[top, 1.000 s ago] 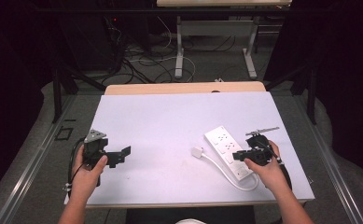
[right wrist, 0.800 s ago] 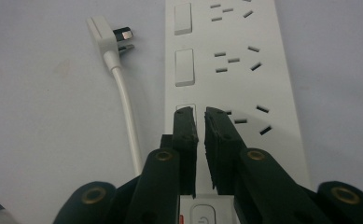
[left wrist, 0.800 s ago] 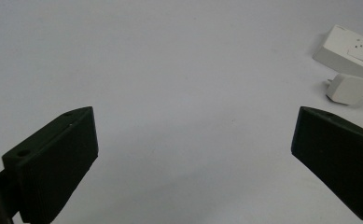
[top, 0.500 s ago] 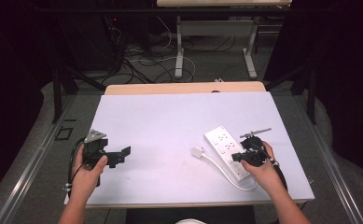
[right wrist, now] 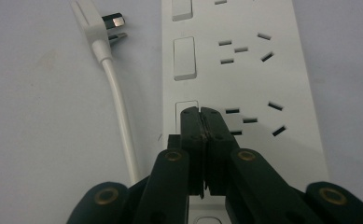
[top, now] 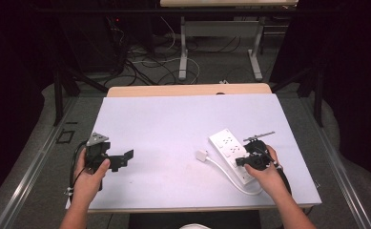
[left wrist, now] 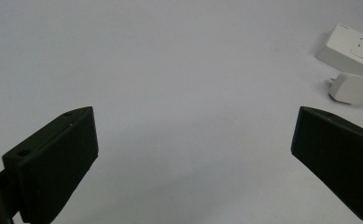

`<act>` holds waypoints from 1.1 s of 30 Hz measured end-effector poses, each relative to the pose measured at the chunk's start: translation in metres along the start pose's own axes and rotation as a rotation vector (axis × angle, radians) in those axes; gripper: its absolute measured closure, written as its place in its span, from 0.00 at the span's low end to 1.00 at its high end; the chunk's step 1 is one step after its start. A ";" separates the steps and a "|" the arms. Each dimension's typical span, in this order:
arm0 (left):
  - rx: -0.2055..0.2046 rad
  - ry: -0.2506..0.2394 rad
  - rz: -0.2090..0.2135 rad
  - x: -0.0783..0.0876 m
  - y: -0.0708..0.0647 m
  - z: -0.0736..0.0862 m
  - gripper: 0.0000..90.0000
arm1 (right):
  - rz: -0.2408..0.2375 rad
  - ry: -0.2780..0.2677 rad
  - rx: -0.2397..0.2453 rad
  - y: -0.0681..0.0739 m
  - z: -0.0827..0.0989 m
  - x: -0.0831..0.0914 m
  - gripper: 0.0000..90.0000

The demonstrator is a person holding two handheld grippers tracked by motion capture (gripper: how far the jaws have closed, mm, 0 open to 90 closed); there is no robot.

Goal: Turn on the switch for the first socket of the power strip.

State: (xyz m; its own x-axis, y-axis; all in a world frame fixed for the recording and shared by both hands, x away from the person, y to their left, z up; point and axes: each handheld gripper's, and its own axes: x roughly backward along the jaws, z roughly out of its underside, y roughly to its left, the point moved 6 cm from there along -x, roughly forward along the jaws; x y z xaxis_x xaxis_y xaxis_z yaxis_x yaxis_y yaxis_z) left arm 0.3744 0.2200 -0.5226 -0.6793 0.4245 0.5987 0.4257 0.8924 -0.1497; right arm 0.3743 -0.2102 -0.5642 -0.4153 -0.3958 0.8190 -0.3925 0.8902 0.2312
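1. A white power strip [top: 232, 153] is seen on the table [top: 173, 124], toward its right near part; its plug [top: 201, 156] lies just left of it, cord [right wrist: 118, 107] attached.
2. The right gripper [right wrist: 201, 114] is held over the strip with jaws pressed together, tips at a rocker switch [right wrist: 186, 108] — a press is judged to be under way, not confirmed.
3. The left gripper [top: 121, 160] is parked well left of the strip, jaws spread wide, nothing held.
4. Whether the tips actually touch the switch cannot be told — its position is covered.
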 end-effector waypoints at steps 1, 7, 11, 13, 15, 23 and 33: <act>0.000 0.000 0.000 0.000 0.000 0.000 0.00 | -0.008 -0.003 0.007 0.000 0.000 0.000 0.98; 0.000 0.001 0.000 0.000 0.000 0.000 0.00 | -0.007 0.000 0.003 0.000 0.000 -0.001 0.98; -0.001 0.003 -0.001 0.000 0.001 0.000 0.00 | -0.008 0.001 -0.001 0.000 0.001 -0.001 0.98; -0.001 0.003 -0.002 0.000 0.001 0.000 0.00 | -0.007 0.001 0.001 0.000 0.001 -0.002 0.98; -0.004 0.015 0.005 0.001 0.000 0.001 0.00 | -0.008 0.001 0.000 0.000 0.001 -0.002 0.98; -0.001 0.015 0.004 0.001 0.001 0.001 0.00 | -0.004 -0.003 0.009 0.000 0.001 -0.002 0.98; 0.000 0.014 0.004 0.001 0.001 0.001 0.00 | 0.002 0.000 0.013 0.000 0.001 -0.002 0.98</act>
State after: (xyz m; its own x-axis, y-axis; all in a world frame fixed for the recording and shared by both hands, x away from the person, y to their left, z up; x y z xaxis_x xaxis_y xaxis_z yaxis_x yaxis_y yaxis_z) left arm 0.3736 0.2211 -0.5232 -0.6691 0.4259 0.6090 0.4284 0.8907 -0.1522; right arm 0.3745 -0.2101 -0.5662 -0.4158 -0.3942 0.8196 -0.4026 0.8879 0.2227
